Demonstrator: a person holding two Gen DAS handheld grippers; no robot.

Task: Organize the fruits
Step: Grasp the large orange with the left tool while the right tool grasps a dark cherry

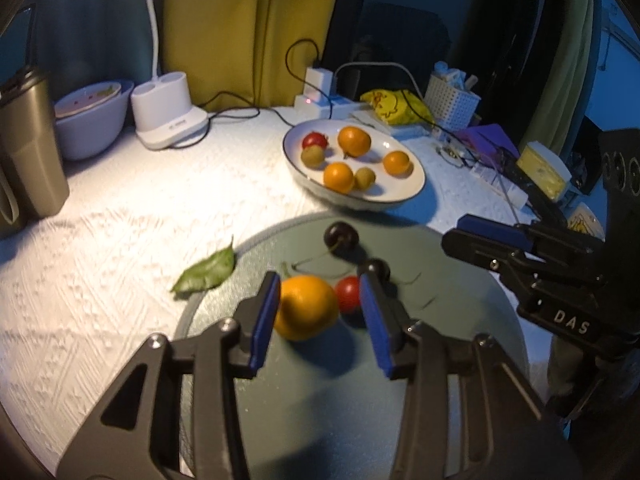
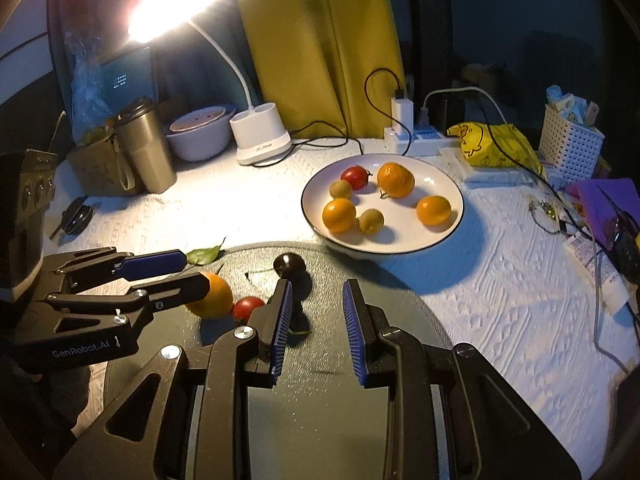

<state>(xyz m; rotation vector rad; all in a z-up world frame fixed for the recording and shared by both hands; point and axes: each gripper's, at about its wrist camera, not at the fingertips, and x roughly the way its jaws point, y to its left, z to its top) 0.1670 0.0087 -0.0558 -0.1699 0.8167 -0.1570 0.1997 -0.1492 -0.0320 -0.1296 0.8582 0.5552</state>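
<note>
Grey-green and glassy: working over a round mat [image 2: 400, 320] lying on a white embossed tablecloth [image 1: 120, 220].

Hovering the left gripper [image 1: 318, 276] above the mat's left part. Keeping its jaws moderately parted around an orange [image 1: 306, 306] and a small red fruit [image 1: 347, 294], both sitting on the mat. Not visibly squeezing either.

Holding the right gripper [image 2: 314, 284] over the mat's middle, jaws drawn in narrow, clasping nothing.

Leaving one dark cherry [image 2: 289, 264] near the mat's far edge and a second cherry [image 1: 382, 266] on the mat, half hidden behind a finger. Leaving a green leaf [image 1: 208, 272] just off the mat's left rim.

Keeping a white plate [image 2: 400, 224] just beyond the mat's far rim, carrying three oranges, two brownish-green fruits and one red one.

Farther back from the mat, running a lit white desk lamp [image 2: 262, 136] beside a pale bowl [image 2: 200, 136] and a metal tumbler [image 2: 146, 148]. Also crowding that far side: a power strip [image 2: 420, 138], a yellow bag [image 2: 492, 144] and a white basket [image 2: 570, 144]. Hanging behind it all, a mustard curtain [image 2: 316, 40] in a dim, bluish room.
</note>
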